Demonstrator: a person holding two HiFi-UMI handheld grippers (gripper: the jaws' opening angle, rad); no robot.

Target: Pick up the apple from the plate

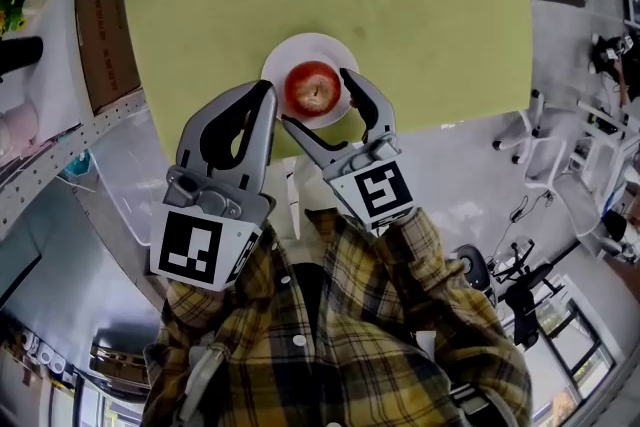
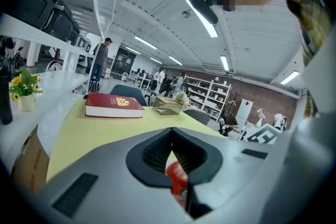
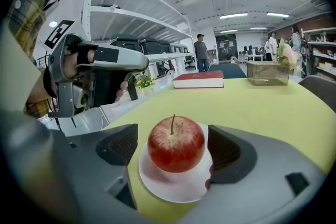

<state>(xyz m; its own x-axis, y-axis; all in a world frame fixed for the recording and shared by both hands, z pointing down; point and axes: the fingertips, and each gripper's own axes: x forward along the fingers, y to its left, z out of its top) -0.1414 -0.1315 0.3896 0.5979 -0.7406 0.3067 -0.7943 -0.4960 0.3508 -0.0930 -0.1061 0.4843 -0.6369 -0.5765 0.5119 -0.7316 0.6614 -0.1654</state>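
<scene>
A red apple point(image 1: 313, 89) stands stem up on a small white plate point(image 1: 300, 46) near the front edge of the yellow-green table point(image 1: 420, 15). My right gripper point(image 1: 316, 98) is open, and its jaws reach around the apple from either side. In the right gripper view the apple point(image 3: 176, 144) sits between the dark pads point(image 3: 119, 145), with a gap on each side, on the plate point(image 3: 173, 190). My left gripper point(image 1: 266, 89) is shut and holds nothing, its tips just left of the plate. A sliver of the apple point(image 2: 177, 178) shows below the closed tips.
A red book point(image 3: 198, 80) and a clear box with flowers point(image 3: 268, 72) lie at the table's far end. A cardboard box point(image 1: 105, 45) and a white shelf stand left of the table. The plate sits close to the table's near edge.
</scene>
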